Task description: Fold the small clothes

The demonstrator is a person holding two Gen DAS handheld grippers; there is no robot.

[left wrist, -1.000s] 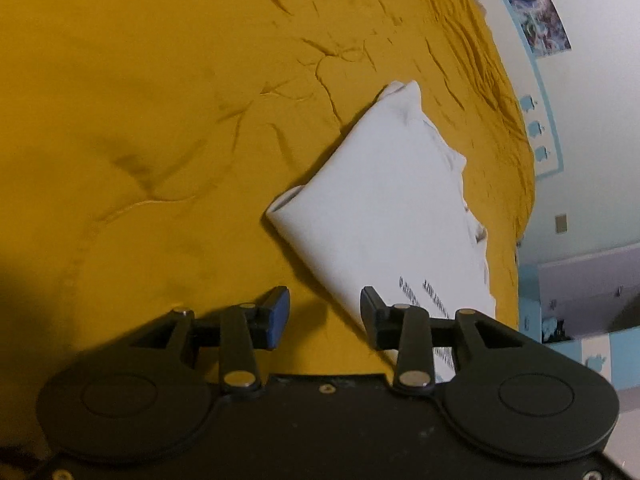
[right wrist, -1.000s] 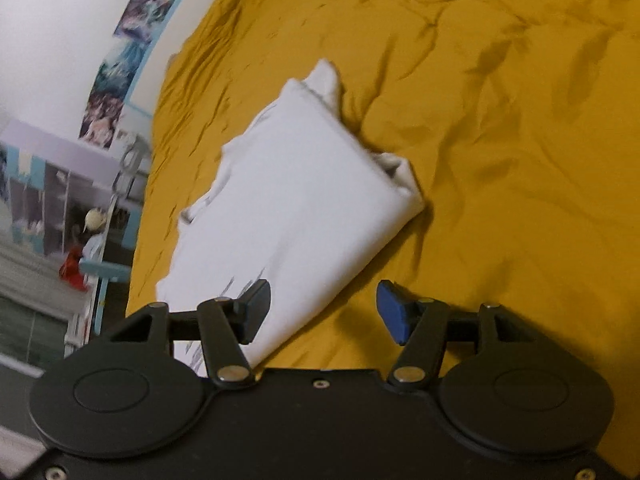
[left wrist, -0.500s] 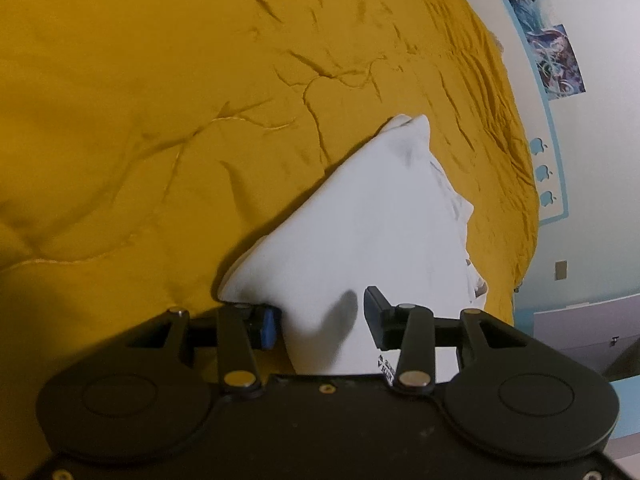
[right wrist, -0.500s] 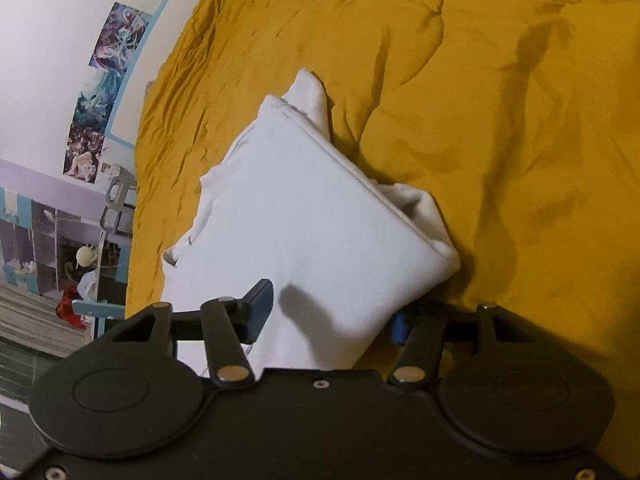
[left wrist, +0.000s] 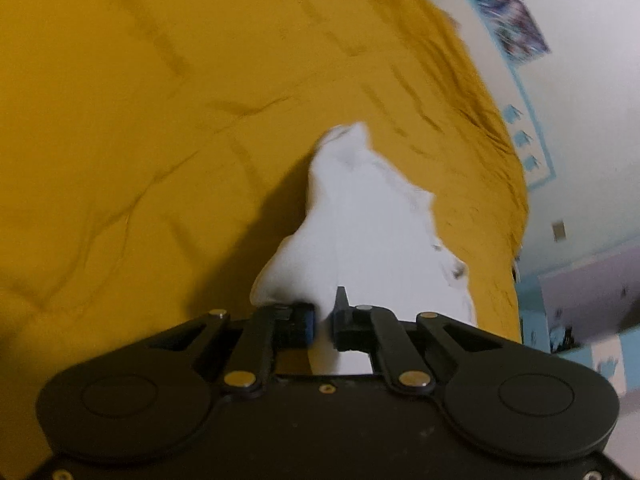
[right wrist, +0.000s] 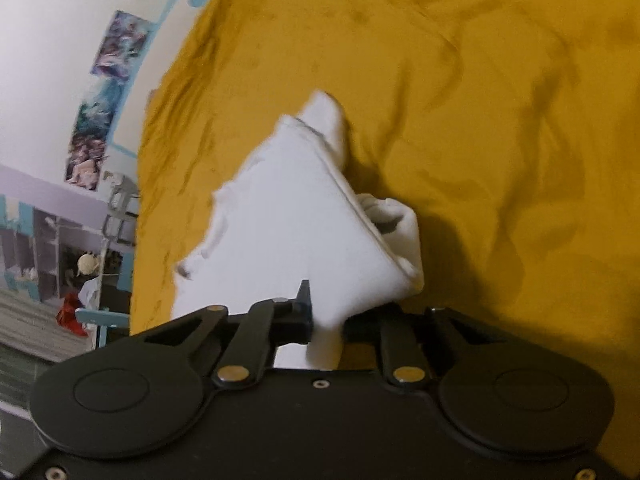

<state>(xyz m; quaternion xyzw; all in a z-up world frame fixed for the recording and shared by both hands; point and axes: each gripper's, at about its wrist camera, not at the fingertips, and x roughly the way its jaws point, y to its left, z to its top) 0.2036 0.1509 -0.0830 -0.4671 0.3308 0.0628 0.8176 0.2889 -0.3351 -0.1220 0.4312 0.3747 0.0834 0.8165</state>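
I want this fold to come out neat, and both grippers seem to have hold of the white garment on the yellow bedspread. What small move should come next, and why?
Probably carry the near edge forward toward the far tip. The left gripper and right gripper have just closed on the near corners of the white garment, whose far end lies on the yellow bedspread.

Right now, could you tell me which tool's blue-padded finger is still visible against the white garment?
The left tool: its blue pad shows beside the white garment. The right tool's is hidden under cloth.
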